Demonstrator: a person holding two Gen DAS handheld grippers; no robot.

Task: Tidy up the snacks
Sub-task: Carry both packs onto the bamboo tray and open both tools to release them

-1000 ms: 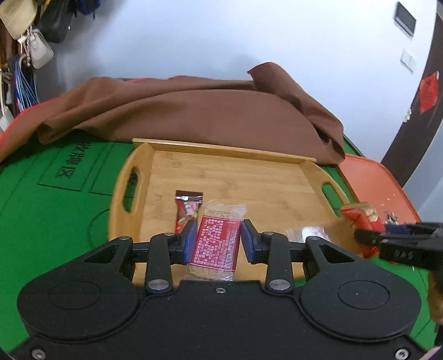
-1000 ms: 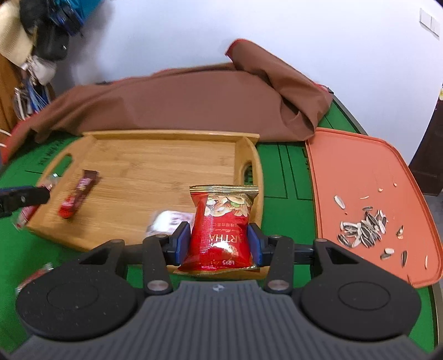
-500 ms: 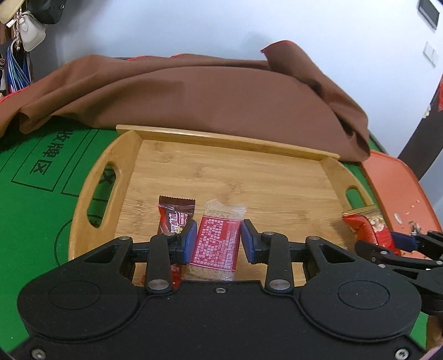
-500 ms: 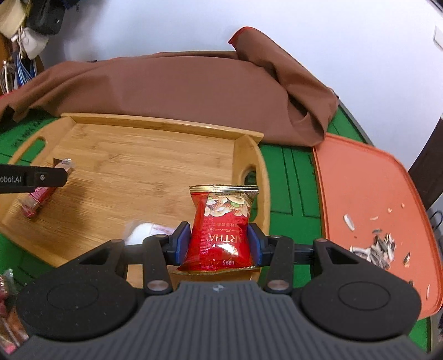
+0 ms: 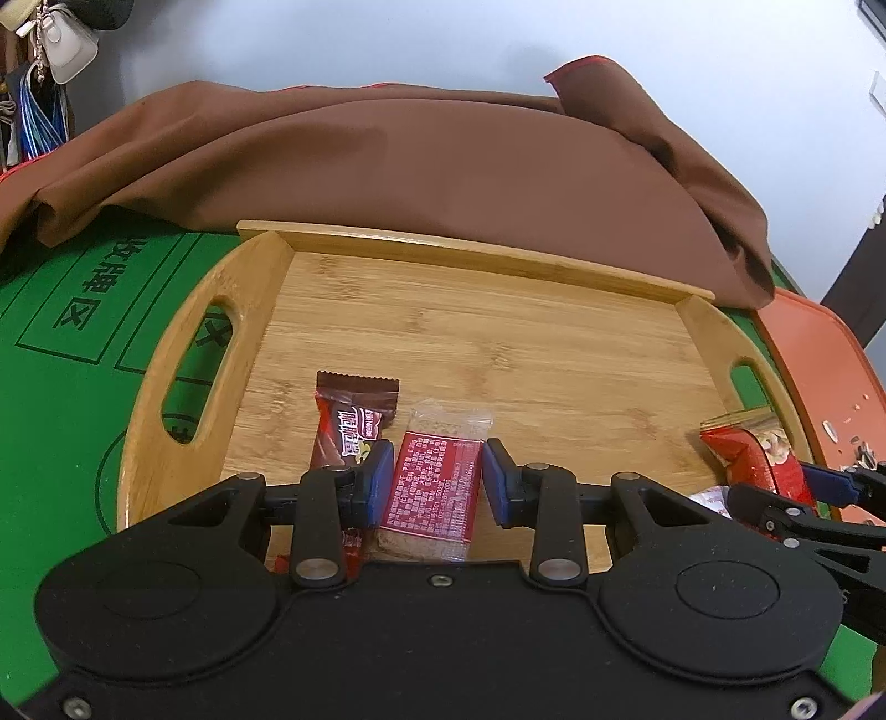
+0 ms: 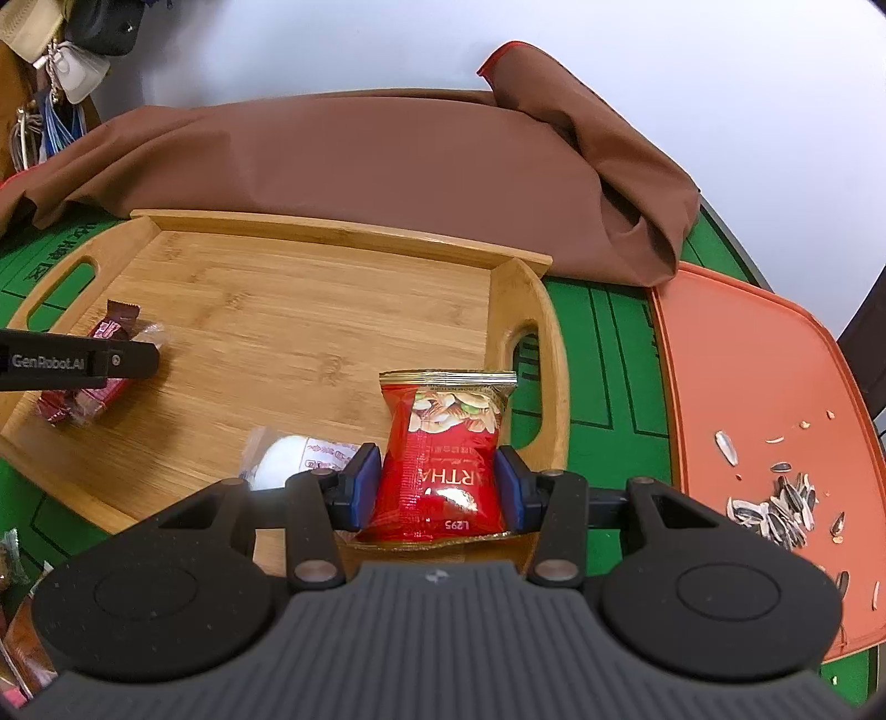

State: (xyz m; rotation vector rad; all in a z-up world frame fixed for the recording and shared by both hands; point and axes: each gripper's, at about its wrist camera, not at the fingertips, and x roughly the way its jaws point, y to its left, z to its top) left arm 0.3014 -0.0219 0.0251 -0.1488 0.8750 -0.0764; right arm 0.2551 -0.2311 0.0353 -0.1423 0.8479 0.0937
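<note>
A bamboo tray (image 5: 498,343) (image 6: 288,288) lies on the green table. My left gripper (image 5: 433,483) is shut on a clear-wrapped biscuit bar with a red label (image 5: 437,487), low over the tray's front left. A brown chocolate bar (image 5: 349,426) (image 6: 113,327) lies on the tray beside it. My right gripper (image 6: 437,487) is shut on a red nut packet (image 6: 443,454) (image 5: 758,459) over the tray's right front corner. A white wrapped snack (image 6: 288,457) lies on the tray just left of it.
A bunched brown cloth (image 5: 415,160) (image 6: 387,155) lies behind the tray. An orange board (image 6: 764,399) with sunflower seed shells (image 6: 781,504) sits to the right. More snack packets (image 6: 11,554) lie off the tray's front left. Bags (image 5: 61,44) hang at the far left.
Both grippers have moved forward over the tray with their snacks still held. The left one now sits beside the chocolate bar.
</note>
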